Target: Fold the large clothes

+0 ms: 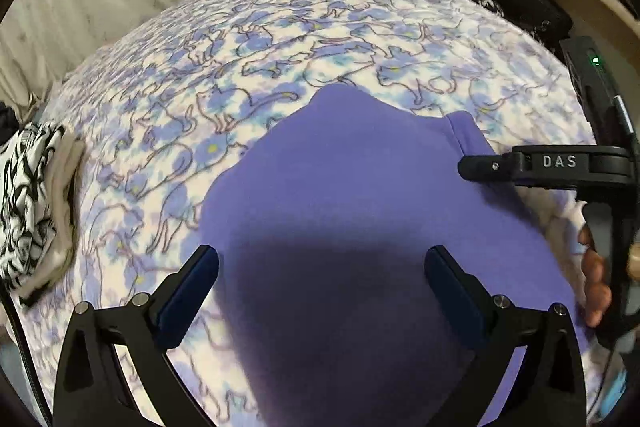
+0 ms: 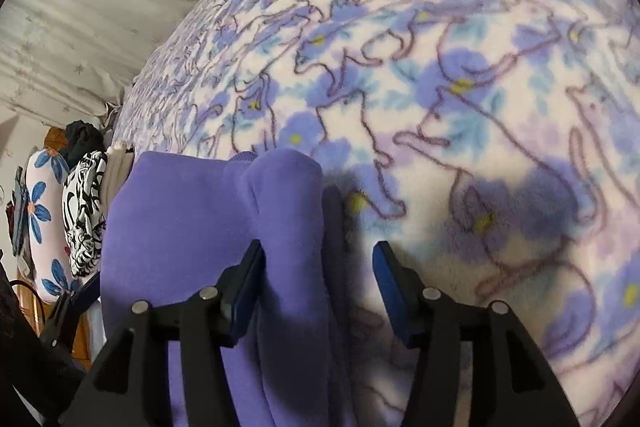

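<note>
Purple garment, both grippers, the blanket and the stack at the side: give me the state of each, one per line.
Purple fleece garment: lying on the blanket, partly folded, edge bunched.
Left gripper: open, above the garment.
Right gripper: open, straddling the garment's thick edge.
Cat-print blanket: spread out.
Black-and-white patterned garment: folded, stacked aside.

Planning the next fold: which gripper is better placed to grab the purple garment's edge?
Right, probably. The right gripper is open with the purple garment's bunched edge between its fingers. The left gripper is open over the flat middle.

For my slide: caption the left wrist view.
Open left tool above purple garment on cat-print blanket.
</note>
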{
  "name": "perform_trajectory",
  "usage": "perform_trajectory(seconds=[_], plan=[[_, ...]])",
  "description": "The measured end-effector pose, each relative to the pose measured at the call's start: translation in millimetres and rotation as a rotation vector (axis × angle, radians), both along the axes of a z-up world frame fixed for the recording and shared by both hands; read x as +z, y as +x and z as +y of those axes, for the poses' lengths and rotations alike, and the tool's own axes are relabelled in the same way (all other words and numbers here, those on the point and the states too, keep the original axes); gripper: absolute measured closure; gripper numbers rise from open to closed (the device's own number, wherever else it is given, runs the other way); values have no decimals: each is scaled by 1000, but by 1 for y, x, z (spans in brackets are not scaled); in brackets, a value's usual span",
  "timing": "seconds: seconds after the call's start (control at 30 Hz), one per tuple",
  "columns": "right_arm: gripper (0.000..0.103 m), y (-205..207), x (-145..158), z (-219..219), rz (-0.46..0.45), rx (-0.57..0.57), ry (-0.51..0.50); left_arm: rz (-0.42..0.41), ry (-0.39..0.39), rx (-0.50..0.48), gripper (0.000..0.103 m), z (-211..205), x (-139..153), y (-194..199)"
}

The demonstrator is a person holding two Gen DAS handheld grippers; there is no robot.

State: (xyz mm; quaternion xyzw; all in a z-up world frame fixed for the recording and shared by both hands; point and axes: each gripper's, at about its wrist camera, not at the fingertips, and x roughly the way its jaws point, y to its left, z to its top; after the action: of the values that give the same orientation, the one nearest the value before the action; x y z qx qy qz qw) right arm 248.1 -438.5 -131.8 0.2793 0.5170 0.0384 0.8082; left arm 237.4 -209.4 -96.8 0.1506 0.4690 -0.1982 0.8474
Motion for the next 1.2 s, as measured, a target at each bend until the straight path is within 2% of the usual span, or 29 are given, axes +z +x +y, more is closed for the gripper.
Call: perform_trajectory(seconds=[0.23, 0.53, 0.83, 1.2], plan=[[49, -8, 36, 24, -59, 48, -152, 53, -70, 33, 1, 46, 19, -21], [49, -25, 55, 33, -77, 76, -167, 99, -90, 50, 1, 77, 28, -38], [49, -43, 69, 45, -93, 124, -185, 48, -48, 62, 1, 81, 35, -53], [47, -65, 83, 61, -118, 196, -189, -4, -58, 85, 1, 87, 40, -68]])
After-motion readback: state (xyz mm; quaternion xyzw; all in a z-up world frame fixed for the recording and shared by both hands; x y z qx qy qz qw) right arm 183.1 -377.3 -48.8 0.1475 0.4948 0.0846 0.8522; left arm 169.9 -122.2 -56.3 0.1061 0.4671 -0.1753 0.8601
